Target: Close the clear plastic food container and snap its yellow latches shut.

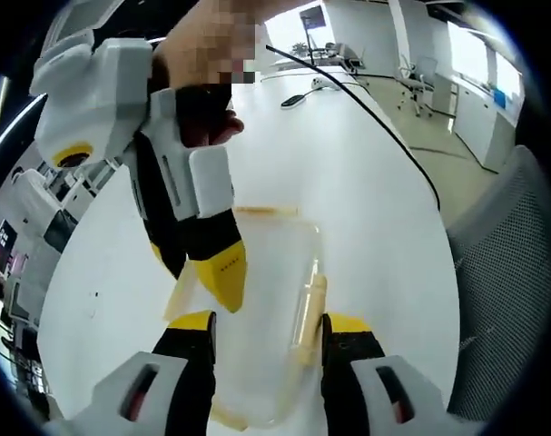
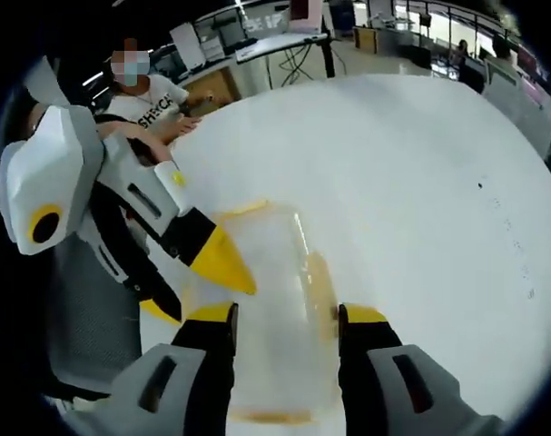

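plainly, the clear plastic food container (image 1: 266, 309) lies on the white tabletop (image 1: 366, 182) just ahead of the left hand-held gripper (image 1: 266, 325), between its jaws, which stand apart on either side of the box without pressing it. in the right gripper view the same container (image 2: 266, 309) sits ahead of the right hand-held gripper (image 2: 284, 316), whose jaws also stand apart, empty. the other hand-held gripper (image 1: 216, 259) reaches down over the box from the upper left of the left gripper view, its yellow tip close above the lid; whether it touches is unclear.

it looks light, thin-walled and stiff but a bit springy, and smooth enough to skid on the tabletop, so one side likely needs steadying while a yellow latch (image 1: 311, 304) is pushed at its free edge. another latch (image 2: 320, 282) runs along the side near the right jaw.

being transparent, the container's edges are faint, and i cannot tell whether the lid is fully seated or which latches are already snapped. its near end is cut off behind the jaws. a mesh chair (image 1: 511, 263) stands beside the tabletop.
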Tool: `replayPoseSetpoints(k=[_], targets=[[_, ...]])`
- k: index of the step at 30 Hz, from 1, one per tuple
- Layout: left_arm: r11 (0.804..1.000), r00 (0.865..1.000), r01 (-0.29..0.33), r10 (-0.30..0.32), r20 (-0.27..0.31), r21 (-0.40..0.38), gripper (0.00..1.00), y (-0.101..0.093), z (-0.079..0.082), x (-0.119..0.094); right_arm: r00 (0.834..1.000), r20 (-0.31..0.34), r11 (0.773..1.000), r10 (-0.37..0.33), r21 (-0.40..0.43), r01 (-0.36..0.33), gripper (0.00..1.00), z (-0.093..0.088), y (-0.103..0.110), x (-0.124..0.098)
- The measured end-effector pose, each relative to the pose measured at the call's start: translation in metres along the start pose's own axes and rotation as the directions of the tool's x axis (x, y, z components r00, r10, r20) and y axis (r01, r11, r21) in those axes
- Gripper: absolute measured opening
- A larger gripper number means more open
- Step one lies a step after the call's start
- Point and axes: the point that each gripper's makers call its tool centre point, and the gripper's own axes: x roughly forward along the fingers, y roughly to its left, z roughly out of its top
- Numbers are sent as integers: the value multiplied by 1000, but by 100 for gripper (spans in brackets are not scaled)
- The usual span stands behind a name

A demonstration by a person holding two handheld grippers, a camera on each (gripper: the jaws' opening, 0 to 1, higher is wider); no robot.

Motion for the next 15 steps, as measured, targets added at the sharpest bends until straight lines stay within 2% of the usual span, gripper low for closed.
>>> replayPoseSetpoints(k=[5, 11, 15], targets=[[1000, 1000, 1, -2, 8, 27, 40, -2, 0, 2, 999, -21, 999, 43, -26, -43, 41, 0, 2, 2], [999, 1000, -18, 19, -18, 43, 40, -1, 0, 3, 996, -86, 995, 38, -89, -45, 40, 2, 5, 4], [999, 999, -14, 15, -28, 50, 39, 0, -1, 3, 992, -115, 994, 44, -91, -55, 38, 2, 4, 4]])
